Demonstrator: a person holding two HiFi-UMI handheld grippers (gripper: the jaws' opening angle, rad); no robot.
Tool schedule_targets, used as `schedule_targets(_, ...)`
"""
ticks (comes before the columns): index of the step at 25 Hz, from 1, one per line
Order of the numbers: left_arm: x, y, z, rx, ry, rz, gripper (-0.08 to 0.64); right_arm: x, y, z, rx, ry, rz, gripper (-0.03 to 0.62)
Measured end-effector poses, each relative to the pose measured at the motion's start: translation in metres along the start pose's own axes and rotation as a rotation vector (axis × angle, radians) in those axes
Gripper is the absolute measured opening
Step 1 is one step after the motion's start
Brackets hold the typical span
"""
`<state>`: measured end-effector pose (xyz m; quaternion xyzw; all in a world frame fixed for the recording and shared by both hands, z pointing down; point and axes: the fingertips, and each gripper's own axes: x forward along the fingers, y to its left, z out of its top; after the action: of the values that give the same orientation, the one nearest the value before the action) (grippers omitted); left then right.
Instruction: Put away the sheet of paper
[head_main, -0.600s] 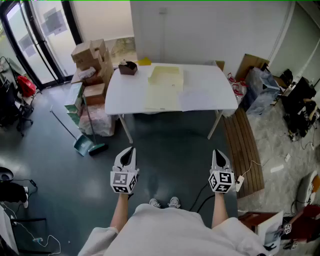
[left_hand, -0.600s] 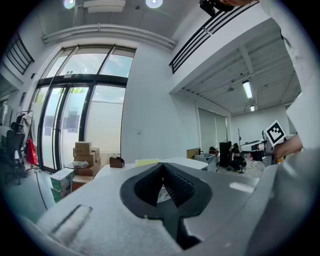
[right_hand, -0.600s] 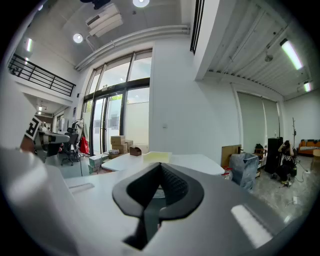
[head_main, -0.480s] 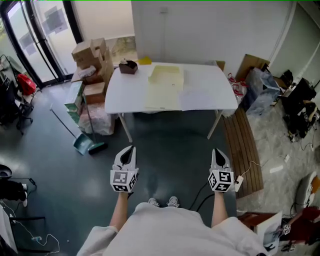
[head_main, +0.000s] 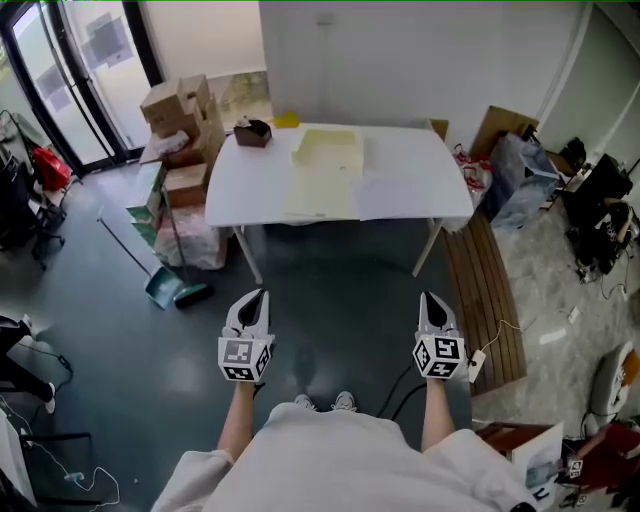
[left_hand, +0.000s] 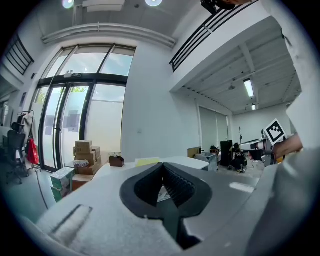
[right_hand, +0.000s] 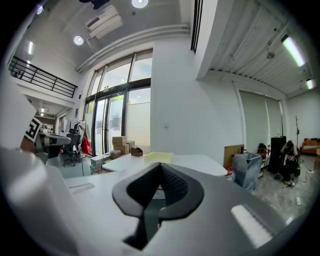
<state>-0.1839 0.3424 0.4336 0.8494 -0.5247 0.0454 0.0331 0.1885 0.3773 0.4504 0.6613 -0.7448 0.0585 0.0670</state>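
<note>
Left claw (head_main: 259, 299): jaws together, nothing held. Right claw (head_main: 428, 298): jaws together, nothing held. Both over dark floor (head_main: 335, 275), well apart from white counter (head_main: 240, 188). Sheet of paper (head_main: 400, 197) flat on counter, just right of pale yellow folder (head_main: 326, 170).

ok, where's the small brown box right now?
In the head view the small brown box sits on the far left corner of the white table, next to the stacked cardboard boxes on the floor.

Stacked cardboard boxes (head_main: 180, 112), dustpan (head_main: 164, 289) on floor (head_main: 335, 285), wooden bench (head_main: 487, 300) beside white table (head_main: 415, 165)
</note>
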Motion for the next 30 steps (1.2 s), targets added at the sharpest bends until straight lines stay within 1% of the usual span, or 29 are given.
schedule_targets(7, 0.018, -0.013, 0.011, 0.011, -0.004, -0.003, 0.006, 0.012, -0.012, 0.004, 0.000, -0.020, 0.026, 0.003)
schedule_targets(14, 0.043, -0.031, 0.018, 0.022, -0.012, 0.007, 0.006, 0.023, -0.034, 0.002, -0.006, -0.034, 0.043, 0.003)
schedule_targets(21, 0.069, -0.050, 0.011, 0.018, -0.009, 0.005, 0.006, 0.040, -0.053, -0.005, -0.026, -0.023, 0.069, 0.003)
schedule_targets(25, 0.084, -0.050, 0.005, 0.006, -0.002, 0.004, 0.006, 0.055, -0.056, -0.007, -0.032, -0.016, 0.081, 0.003)
schedule_targets(30, 0.110, -0.038, -0.001, -0.003, 0.001, -0.002, 0.006, 0.081, -0.057, -0.011, -0.038, -0.001, 0.083, 0.003)
